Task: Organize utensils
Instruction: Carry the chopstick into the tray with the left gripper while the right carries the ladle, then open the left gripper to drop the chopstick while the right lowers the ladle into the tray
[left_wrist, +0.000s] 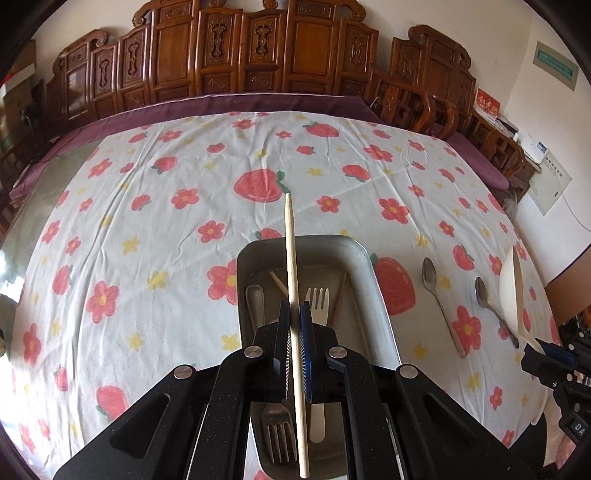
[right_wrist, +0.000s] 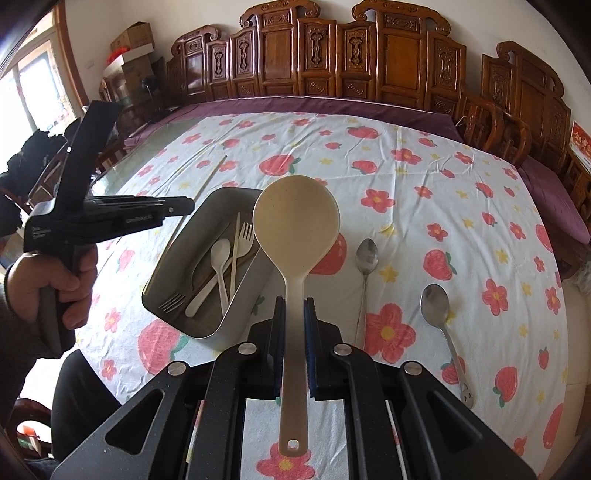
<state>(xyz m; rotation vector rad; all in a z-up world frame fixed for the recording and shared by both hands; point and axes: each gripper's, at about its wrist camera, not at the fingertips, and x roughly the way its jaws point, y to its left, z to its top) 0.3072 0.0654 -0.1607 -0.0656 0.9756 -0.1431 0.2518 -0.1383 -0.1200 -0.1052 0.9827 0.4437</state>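
Chopstick (left_wrist: 293, 295) sits clamped in the left gripper (left_wrist: 294, 332) jaws over the tray (left_wrist: 365, 258) — it should go in lengthwise beside the forks. Right gripper (right_wrist: 293, 332) jaws grip the rice paddle (right_wrist: 295, 225); beyond, 2 spoons (right_wrist: 365, 258) wait on the desk (right_wrist: 461, 192).

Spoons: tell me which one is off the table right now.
The big beige rice spoon, held by its handle in the right gripper. Both metal spoons lie on the cloth.

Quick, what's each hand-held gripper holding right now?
Left hand-held gripper: closed on a chopstick.
Right hand-held gripper: closed on a rice paddle.
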